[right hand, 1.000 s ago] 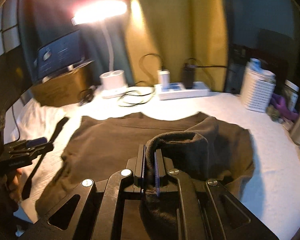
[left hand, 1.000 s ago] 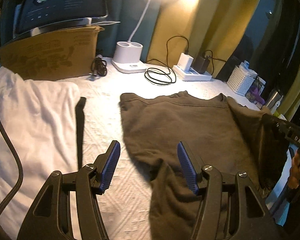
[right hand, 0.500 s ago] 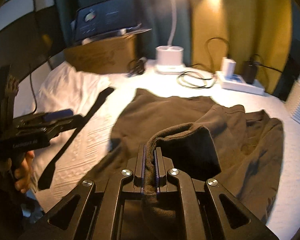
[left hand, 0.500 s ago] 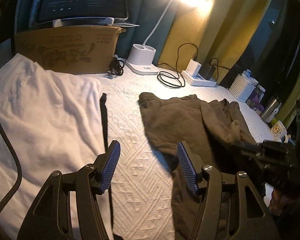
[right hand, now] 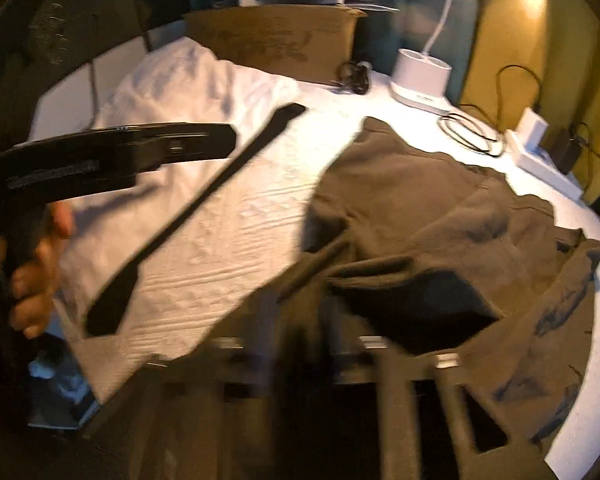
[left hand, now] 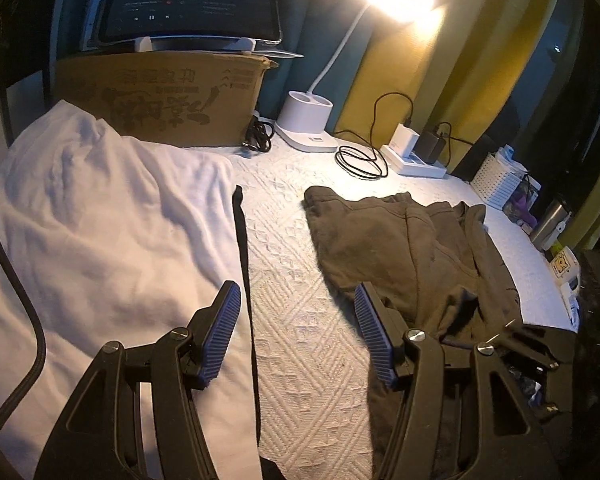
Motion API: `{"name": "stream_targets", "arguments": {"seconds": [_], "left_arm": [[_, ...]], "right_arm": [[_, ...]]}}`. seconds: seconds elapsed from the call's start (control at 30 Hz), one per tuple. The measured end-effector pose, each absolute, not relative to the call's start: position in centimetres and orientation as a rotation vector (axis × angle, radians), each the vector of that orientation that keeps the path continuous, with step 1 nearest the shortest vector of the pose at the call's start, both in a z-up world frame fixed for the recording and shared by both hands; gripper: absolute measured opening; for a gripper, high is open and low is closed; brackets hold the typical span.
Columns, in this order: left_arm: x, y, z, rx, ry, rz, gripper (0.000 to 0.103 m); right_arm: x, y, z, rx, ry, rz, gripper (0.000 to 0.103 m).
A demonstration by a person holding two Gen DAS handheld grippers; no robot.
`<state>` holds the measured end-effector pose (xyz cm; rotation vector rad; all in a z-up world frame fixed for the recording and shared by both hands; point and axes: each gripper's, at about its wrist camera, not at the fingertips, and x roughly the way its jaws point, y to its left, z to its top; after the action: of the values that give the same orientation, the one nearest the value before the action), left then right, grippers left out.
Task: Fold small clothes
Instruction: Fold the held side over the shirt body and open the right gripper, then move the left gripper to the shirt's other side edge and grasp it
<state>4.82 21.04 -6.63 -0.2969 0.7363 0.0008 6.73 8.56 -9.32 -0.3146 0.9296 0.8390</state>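
A brown garment point(left hand: 412, 248) lies on the white textured table cover, its right part folded over to the left; it also shows in the right wrist view point(right hand: 440, 232). My left gripper point(left hand: 296, 332) is open and empty, held above the cover just left of the garment's near edge. My right gripper point(right hand: 304, 332) is badly blurred at the garment's near edge; a fold of brown cloth lies right in front of it, and I cannot tell whether it still holds the cloth. It shows in the left wrist view point(left hand: 532, 344) at the lower right.
A white cloth point(left hand: 100, 232) with a black strap point(left hand: 244, 248) along its edge lies on the left. A cardboard box point(left hand: 160, 96) with a tablet on top, a lamp base point(left hand: 306, 120), cables, a power strip point(left hand: 416, 160) and a white basket point(left hand: 496, 180) line the back.
My right gripper has swung left and down with the garment's right side, folding it over the middle, and is now motion-blurred. My left gripper drifted left, still open.
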Motion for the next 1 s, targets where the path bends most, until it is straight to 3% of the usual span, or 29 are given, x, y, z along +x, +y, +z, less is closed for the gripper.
{"name": "stream_targets", "arguments": {"seconds": [0.03,0.33,0.63,1.0], "left_arm": [[4.8,21.0,-6.5,-0.293,0.736,0.003,0.059],[6.2,16.1,-4.6,-0.181,0.727,-0.067,0.059],[10.9,7.3,-5.7,0.102,0.816,-0.214,0.059],[14.4,2.2,-8.9,0.32,0.942,-0.349,0.059]], "right_arm": [[6.3,8.2,-8.8,-0.302,0.908,0.847,0.087],[7.1,-1.0,-5.0,-0.149,0.829,0.728,0.087],[11.1,-9.1,-6.8,-0.039,0.858,0.576,0.087],[15.2,-13.7,-9.7,0.044,0.907,0.549,0.087]]}}
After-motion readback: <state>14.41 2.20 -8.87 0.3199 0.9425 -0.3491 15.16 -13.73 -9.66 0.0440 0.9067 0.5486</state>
